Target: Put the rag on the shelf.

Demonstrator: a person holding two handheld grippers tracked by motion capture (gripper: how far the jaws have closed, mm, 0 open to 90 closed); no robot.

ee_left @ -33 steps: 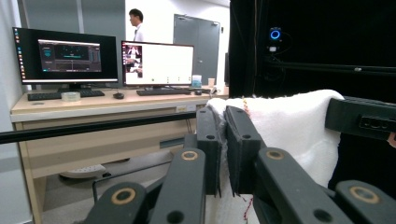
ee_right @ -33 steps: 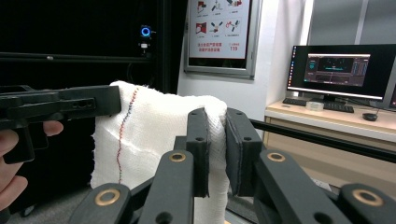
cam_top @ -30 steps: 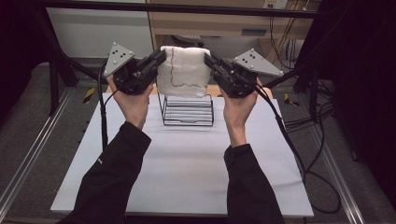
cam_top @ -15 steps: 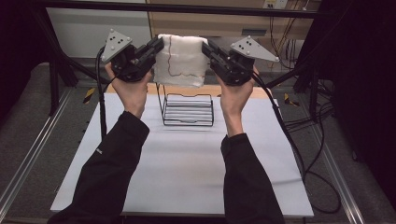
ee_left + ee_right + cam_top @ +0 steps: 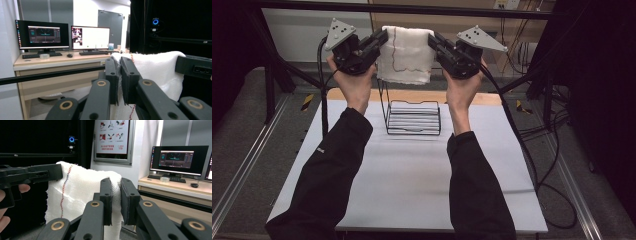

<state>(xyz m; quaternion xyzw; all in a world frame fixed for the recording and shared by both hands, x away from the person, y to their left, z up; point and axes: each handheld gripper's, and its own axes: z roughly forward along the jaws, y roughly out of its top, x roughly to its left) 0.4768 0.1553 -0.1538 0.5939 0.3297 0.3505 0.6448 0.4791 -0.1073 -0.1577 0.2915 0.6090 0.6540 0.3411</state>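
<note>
A white towel (image 5: 406, 55) with a coloured stitched line hangs stretched between both grippers, high above the table. My left gripper (image 5: 381, 38) is shut on its left top corner, and my right gripper (image 5: 433, 40) is shut on its right top corner. In the left gripper view the jaws pinch the towel's (image 5: 155, 68) edge, with my left gripper (image 5: 119, 75) closed tight. In the right gripper view my right gripper (image 5: 116, 197) clamps the towel (image 5: 80, 192) the same way. A black wire rack (image 5: 413, 116) stands on the table below the towel.
The white table top (image 5: 407, 175) stretches toward the person, whose dark sleeves come in from below. A black frame bar (image 5: 412, 7) crosses behind the towel. Cables (image 5: 532, 150) trail off the right side. A desk with monitors (image 5: 65, 37) stands beyond.
Both grippers have risen with the towel, lifting it well above the wire rack. The towel stays stretched between them.
</note>
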